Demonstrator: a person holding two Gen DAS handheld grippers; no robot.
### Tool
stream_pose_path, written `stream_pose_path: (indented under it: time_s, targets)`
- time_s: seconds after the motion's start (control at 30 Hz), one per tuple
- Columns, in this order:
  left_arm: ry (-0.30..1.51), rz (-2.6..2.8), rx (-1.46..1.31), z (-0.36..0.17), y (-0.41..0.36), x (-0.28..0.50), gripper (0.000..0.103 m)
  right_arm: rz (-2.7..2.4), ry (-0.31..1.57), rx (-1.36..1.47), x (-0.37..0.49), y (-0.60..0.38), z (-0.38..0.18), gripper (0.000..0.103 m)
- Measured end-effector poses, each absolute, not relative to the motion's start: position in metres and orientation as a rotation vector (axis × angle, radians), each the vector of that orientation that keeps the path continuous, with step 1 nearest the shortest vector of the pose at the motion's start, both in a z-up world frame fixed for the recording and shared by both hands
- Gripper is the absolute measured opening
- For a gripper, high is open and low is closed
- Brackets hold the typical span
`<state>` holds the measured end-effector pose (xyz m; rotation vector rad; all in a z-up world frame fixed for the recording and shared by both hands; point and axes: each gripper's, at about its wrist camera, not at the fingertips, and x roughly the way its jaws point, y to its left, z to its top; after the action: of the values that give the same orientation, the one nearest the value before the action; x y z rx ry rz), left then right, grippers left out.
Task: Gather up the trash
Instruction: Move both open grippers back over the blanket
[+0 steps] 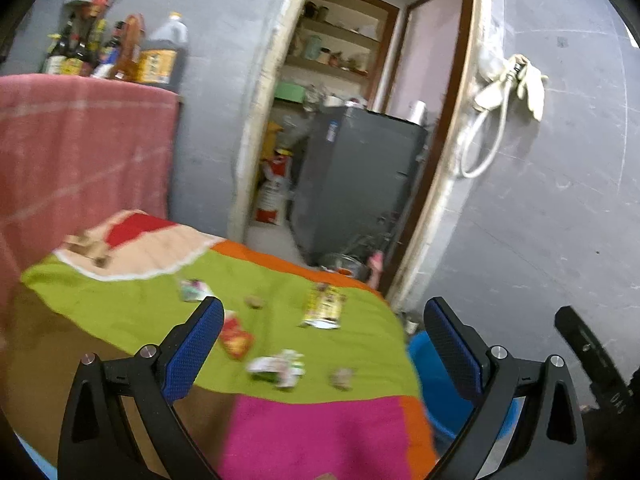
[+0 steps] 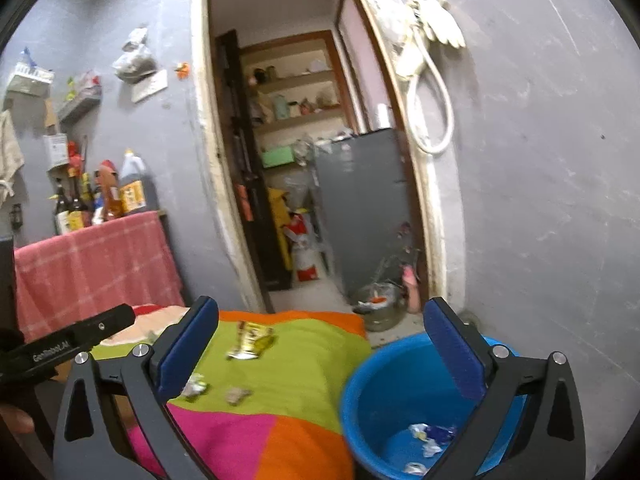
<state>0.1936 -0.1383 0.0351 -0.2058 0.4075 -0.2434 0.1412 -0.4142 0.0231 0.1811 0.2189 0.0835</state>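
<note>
A table under a green, pink and orange cloth (image 1: pixel 132 304) holds scattered trash: a yellow wrapper (image 1: pixel 325 306), a red packet (image 1: pixel 236 338), a white crumpled wrapper (image 1: pixel 278 368), a small brown scrap (image 1: pixel 341 378) and another wrapper (image 1: pixel 194 289). My left gripper (image 1: pixel 323 346) is open and empty above them. My right gripper (image 2: pixel 320 354) is open and empty, over the gap between the cloth (image 2: pixel 296 364) and a blue bucket (image 2: pixel 362 392) holding a few wrappers (image 2: pixel 432 434). The yellow wrapper (image 2: pixel 251 340) and small scraps (image 2: pixel 237 395) also show in the right wrist view.
A pink-towel-covered stand (image 1: pixel 80 148) with bottles (image 1: pixel 120 52) is behind the table on the left. An open doorway shows a grey fridge (image 1: pixel 360 176) and shelves. A metal pot (image 2: pixel 378 306) sits on the floor by the door. The grey wall (image 1: pixel 560 200) is right.
</note>
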Motion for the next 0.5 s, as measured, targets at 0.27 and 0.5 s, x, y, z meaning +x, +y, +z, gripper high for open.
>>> stream_pose_path:
  time_s: [0.27,0.5]
  targets:
    - [0.376,-0.113,-0.182,0.032,-0.074,0.178,0.098,0.167,0.207,0.174,0.149,-0.355,0.027,0.103]
    - [0.375,0.017,-0.168,0.021,-0.022,0.178,0.098,0.255,0.262,0.170,0.171,-0.304,0.018,0.103]
